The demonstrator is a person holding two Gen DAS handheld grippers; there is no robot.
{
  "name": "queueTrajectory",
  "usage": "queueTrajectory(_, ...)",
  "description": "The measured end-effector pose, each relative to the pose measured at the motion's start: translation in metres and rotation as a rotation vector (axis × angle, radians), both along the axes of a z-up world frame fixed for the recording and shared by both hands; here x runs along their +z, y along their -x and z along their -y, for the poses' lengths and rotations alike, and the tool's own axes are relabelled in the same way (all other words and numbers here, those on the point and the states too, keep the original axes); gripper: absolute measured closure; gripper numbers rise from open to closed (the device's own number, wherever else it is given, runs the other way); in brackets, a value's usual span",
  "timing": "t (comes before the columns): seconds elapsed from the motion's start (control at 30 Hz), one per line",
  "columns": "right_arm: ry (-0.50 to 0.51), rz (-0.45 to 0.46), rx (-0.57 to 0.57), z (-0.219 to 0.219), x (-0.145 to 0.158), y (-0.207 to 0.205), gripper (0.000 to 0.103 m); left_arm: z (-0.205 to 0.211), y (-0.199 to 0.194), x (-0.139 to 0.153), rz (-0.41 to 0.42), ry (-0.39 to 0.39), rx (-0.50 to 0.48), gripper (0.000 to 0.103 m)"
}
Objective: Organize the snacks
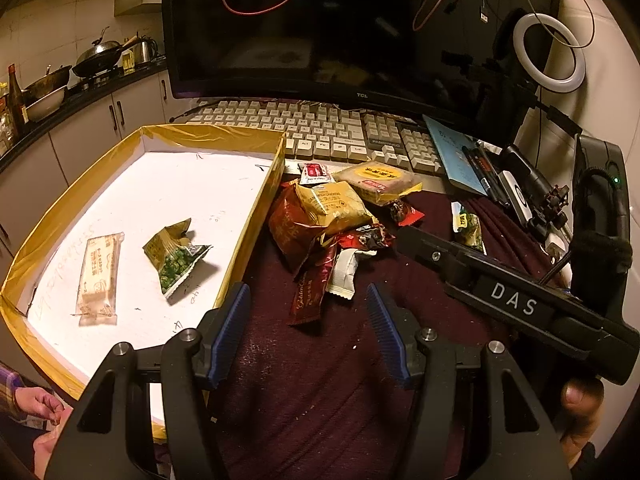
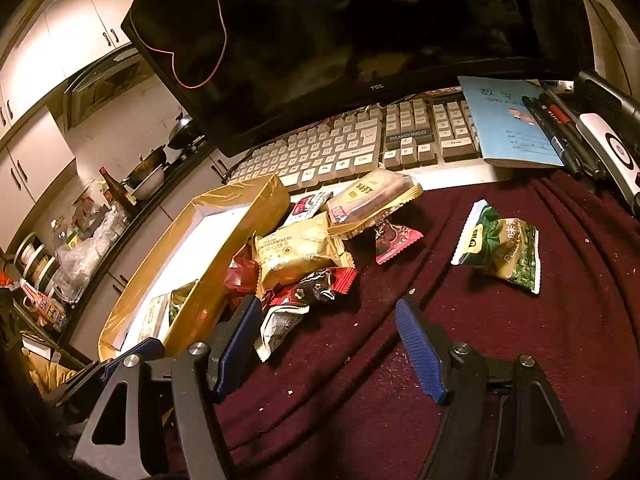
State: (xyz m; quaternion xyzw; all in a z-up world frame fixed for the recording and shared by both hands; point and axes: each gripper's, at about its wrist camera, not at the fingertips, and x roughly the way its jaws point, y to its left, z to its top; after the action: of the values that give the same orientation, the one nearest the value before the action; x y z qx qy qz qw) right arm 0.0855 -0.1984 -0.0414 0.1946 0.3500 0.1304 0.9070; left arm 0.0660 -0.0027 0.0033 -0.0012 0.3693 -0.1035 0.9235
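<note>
Left wrist view: two packets lie in tray (image 1: 256, 208), pile (image 1: 320, 216) waits. Left gripper (image 1: 308, 332), right gripper (image 2: 328, 344) gape empty. Next: grab pile packet.

Hidden or unreadable, as I see it:
- Snack pile (image 1: 328, 216): lower packets covered by upper ones; I cannot count them.
- Tray (image 2: 224, 264): its near wall hides most of the two packets inside.
- Monitor (image 1: 320, 20): top cut off.
- Blue booklet (image 2: 508, 120): print too small.

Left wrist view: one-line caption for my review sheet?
Open left gripper hovers over the cloth; two snacks lie in the box, a pile waits beside it.
</note>
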Motion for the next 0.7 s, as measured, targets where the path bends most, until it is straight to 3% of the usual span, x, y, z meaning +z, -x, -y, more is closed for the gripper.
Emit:
queueTrajectory(0.23, 0.007, -0.001, -0.004, -0.002, 0.000, 0.000, 0.031, -0.006, -0.001, 0.001, 0.000, 0.013, 0.011, 0.044)
queueTrajectory(0.4, 0.016, 0.000, -0.006, -0.003, 0.001, 0.001, 0.031, -0.025, -0.007, 0.002, -0.024, 0.102, 0.034, 0.044)
queueTrajectory(0.7, -0.057, -0.032, -0.039, 0.019, -0.001, 0.000, 0.031, -0.021, -0.006, 0.005, -0.032, 0.129, -0.009, 0.044)
